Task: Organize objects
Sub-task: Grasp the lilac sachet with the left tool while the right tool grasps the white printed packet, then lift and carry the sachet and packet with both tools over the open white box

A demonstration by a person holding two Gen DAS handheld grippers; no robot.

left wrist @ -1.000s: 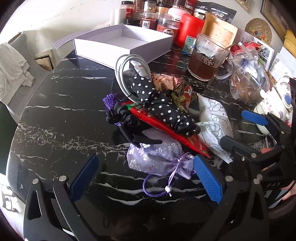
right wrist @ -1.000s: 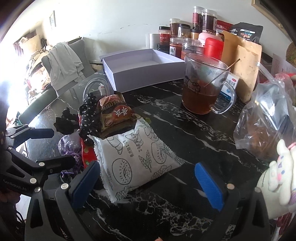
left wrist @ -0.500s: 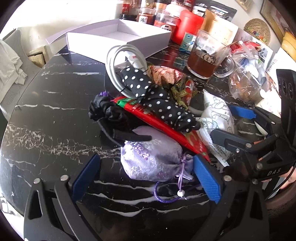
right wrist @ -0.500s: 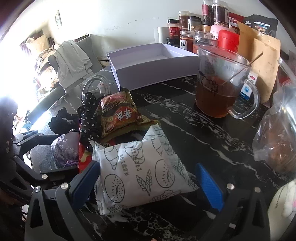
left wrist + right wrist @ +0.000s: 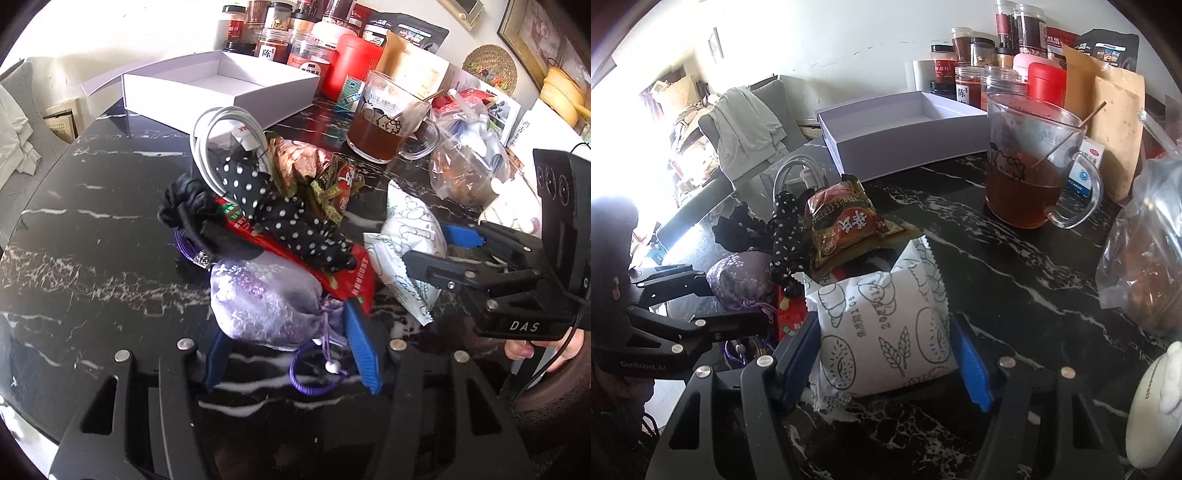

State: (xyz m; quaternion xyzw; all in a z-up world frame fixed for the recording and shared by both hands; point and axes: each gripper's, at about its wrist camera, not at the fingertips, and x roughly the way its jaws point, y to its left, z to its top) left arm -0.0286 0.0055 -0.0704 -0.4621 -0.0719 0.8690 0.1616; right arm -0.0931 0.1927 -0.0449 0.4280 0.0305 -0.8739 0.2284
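Both my claws have just been closing from wide: my left gripper (image 5: 291, 343) now narrows onto the lilac pouch (image 5: 266, 302), my right gripper (image 5: 886, 354) onto the white snack packet (image 5: 882, 332). The white box (image 5: 221, 88) waits at twelve o'clock, beyond the pile.

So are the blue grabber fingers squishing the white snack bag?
Touching. The right wrist view shows the right gripper pads pressed against both sides of the white snack packet.

Pouch (image 5: 266, 299) before the pile; box (image 5: 221, 88) behind; mug (image 5: 384, 122) right.
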